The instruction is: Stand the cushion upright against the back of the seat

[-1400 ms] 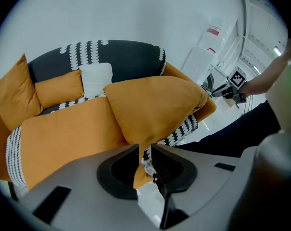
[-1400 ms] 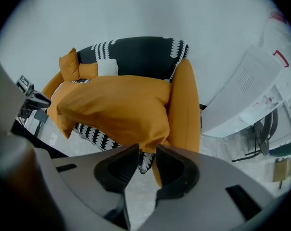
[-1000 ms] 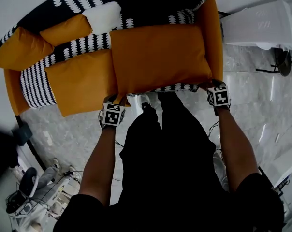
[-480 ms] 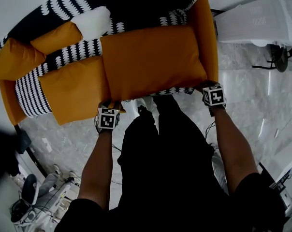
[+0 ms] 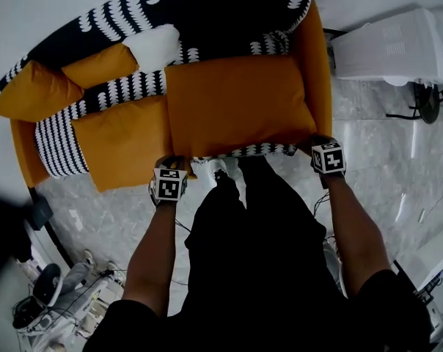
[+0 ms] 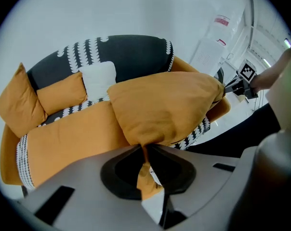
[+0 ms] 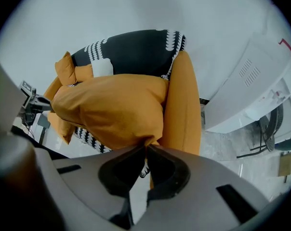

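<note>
Both jaw pairs have just closed, each now pinching orange fabric: L gripper (image 5: 173,161) and R gripper (image 5: 318,141) hold the front corners of the cushion (image 5: 240,105), which lies on the sofa seat. Best approach, prob.: raise both corners evenly and tip it back to the backrest (image 5: 221,9). The armrest (image 5: 320,64) crowds the R side, and a 2nd cushion (image 5: 122,134) touches on the L.

Cushion (image 5: 240,105) at right of sofa (image 5: 207,13), second cushion (image 5: 122,141) left of it, cabinet (image 5: 390,46) further right
</note>
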Demonstrator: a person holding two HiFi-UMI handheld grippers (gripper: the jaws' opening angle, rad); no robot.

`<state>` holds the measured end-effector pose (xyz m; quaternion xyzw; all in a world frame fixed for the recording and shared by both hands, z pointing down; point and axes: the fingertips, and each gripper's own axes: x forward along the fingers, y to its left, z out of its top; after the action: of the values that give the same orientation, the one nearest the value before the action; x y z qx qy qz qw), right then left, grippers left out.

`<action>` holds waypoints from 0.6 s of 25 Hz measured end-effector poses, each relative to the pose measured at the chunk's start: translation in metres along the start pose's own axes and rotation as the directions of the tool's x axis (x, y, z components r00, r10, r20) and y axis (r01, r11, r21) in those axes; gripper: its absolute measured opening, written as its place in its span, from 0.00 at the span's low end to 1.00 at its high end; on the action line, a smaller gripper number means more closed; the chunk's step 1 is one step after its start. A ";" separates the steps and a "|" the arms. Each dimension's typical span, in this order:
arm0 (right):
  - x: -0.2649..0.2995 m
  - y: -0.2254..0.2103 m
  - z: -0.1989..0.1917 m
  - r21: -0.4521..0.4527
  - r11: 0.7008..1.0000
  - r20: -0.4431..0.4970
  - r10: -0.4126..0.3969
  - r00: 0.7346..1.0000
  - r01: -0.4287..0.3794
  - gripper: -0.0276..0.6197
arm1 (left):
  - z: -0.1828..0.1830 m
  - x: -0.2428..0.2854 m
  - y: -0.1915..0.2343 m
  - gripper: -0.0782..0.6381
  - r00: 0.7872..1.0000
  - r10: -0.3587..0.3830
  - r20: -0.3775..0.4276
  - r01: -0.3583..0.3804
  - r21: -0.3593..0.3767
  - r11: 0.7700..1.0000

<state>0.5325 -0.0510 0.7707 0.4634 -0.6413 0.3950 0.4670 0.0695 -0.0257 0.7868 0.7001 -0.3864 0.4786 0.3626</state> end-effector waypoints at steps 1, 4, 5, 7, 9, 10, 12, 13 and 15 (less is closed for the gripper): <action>-0.004 0.000 0.006 0.002 1.000 0.010 0.005 1.000 -0.005 0.11 | 0.006 -0.003 0.003 0.19 1.000 0.007 0.009 -0.007 -0.002 1.000; -0.016 -0.003 0.025 0.013 1.000 0.044 0.017 0.999 -0.018 0.11 | 0.031 -0.017 0.008 0.18 0.999 0.024 0.044 -0.023 -0.013 1.000; -0.020 -0.004 0.031 0.013 1.000 0.054 0.019 0.998 -0.020 0.11 | 0.039 -0.022 0.010 0.18 0.998 0.029 0.057 -0.029 -0.015 0.999; -0.029 -0.008 0.044 0.008 1.000 0.072 0.021 0.997 -0.022 0.11 | 0.058 -0.032 0.015 0.18 0.995 0.043 0.086 -0.041 -0.016 0.999; -0.036 -0.011 0.059 0.008 1.000 0.092 0.028 0.995 -0.029 0.11 | 0.077 -0.040 0.020 0.18 0.992 0.057 0.113 -0.056 -0.019 0.998; -0.039 -0.013 0.067 0.011 0.999 0.105 0.033 0.994 -0.035 0.11 | 0.087 -0.044 0.023 0.18 0.990 0.065 0.127 -0.063 -0.019 0.998; -0.046 -0.018 0.086 0.020 0.999 0.137 0.043 0.990 -0.047 0.11 | 0.107 -0.049 0.030 0.17 0.985 0.081 0.154 -0.078 -0.025 0.997; -0.049 -0.021 0.096 0.023 0.998 0.155 0.048 0.987 -0.052 0.11 | 0.117 -0.051 0.034 0.17 0.982 0.089 0.169 -0.085 -0.031 0.996; -0.057 -0.025 0.113 0.031 0.998 0.187 0.054 0.981 -0.061 0.11 | 0.137 -0.059 0.040 0.17 0.974 0.101 0.204 -0.093 -0.046 0.995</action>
<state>0.5380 -0.1508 0.6886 0.4880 -0.6880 0.3748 0.3849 0.0737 -0.1521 0.6983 0.7196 -0.4642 0.4134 0.3093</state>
